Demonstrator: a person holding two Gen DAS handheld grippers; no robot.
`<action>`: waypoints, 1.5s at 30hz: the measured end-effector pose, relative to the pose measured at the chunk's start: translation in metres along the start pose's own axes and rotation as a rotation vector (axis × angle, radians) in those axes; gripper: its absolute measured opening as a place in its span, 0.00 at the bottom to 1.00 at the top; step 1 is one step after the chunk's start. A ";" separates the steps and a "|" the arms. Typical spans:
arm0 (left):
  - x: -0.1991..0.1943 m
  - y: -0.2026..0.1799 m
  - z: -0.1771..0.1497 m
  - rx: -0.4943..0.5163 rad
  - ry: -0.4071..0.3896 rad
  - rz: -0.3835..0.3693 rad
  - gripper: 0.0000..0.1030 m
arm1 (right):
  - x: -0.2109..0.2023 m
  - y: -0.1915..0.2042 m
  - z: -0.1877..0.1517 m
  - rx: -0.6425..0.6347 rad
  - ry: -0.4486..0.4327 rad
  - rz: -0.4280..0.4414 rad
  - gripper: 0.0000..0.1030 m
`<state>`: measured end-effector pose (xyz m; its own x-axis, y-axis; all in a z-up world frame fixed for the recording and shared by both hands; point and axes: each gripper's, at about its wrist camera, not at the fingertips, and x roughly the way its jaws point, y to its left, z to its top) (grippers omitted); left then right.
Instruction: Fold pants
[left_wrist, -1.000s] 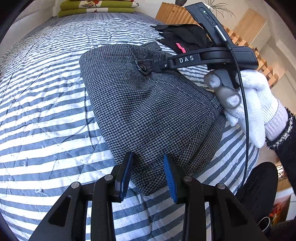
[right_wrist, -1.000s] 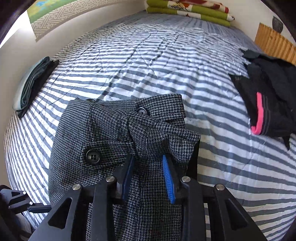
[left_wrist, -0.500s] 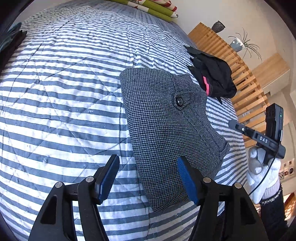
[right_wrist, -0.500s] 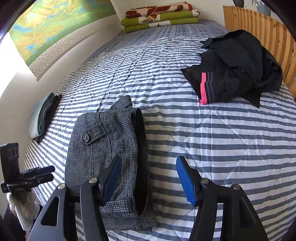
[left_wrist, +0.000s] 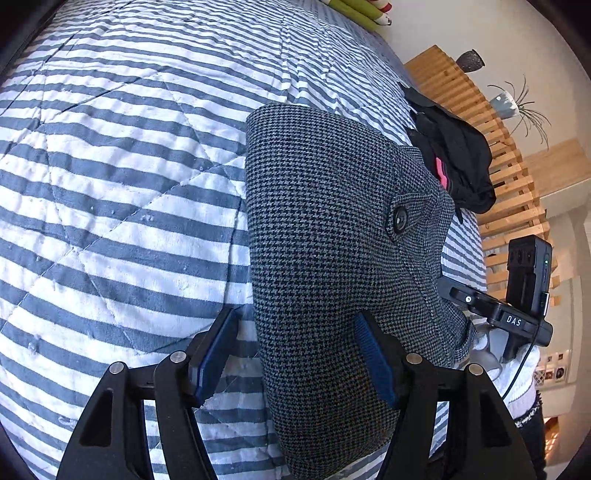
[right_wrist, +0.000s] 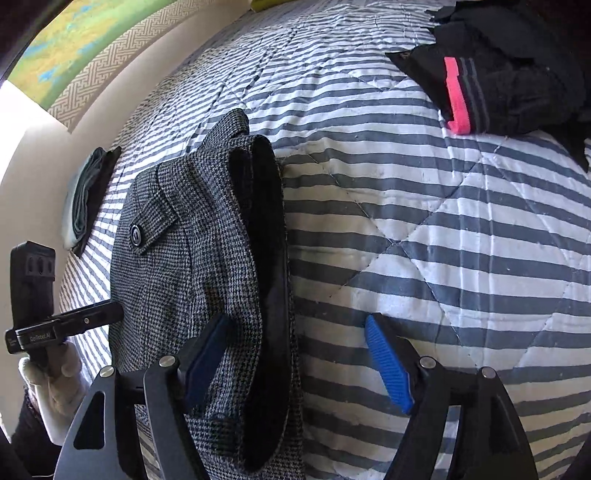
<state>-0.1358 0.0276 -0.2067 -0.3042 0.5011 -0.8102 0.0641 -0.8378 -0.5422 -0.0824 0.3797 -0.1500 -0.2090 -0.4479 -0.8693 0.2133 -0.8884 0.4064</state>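
Note:
Grey houndstooth pants (left_wrist: 332, 236) lie folded into a compact bundle on the striped bed, a buttoned pocket flap facing up. In the left wrist view my left gripper (left_wrist: 299, 358) is open, its jaws straddling the bundle's near left edge. The right wrist view shows the same pants (right_wrist: 192, 266) with the dark waistband lining along their right edge. My right gripper (right_wrist: 295, 365) is open too, spanning that lined edge, one pad over the cloth and the other over the bedspread. Neither pad presses the fabric. Each gripper shows in the other's view, held by a white-gloved hand (right_wrist: 55, 373).
A blue-and-white striped quilt (left_wrist: 110, 184) covers the bed. A heap of black clothes with a pink band (right_wrist: 498, 81) lies further back on the right. A small folded stack (right_wrist: 86, 192) sits at the bed's left side. A wooden slatted frame (left_wrist: 480, 122) borders the right.
A second ago both grippers were narrow on the pants; they let go and opened wide. Since half a second ago both have come down closer over the bundle's near end.

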 end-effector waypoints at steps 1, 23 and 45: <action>0.002 -0.002 0.002 0.007 0.000 -0.002 0.63 | 0.000 -0.001 0.002 0.001 -0.003 0.025 0.74; -0.012 -0.043 0.007 0.098 -0.041 0.053 0.19 | -0.017 0.055 -0.008 -0.109 -0.064 -0.055 0.11; -0.034 -0.036 -0.002 0.114 -0.091 0.037 0.19 | -0.023 0.050 -0.011 0.016 -0.137 0.035 0.12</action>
<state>-0.1258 0.0417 -0.1604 -0.3887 0.4517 -0.8031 -0.0302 -0.8774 -0.4789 -0.0569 0.3466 -0.1131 -0.3302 -0.4869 -0.8086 0.2081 -0.8731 0.4408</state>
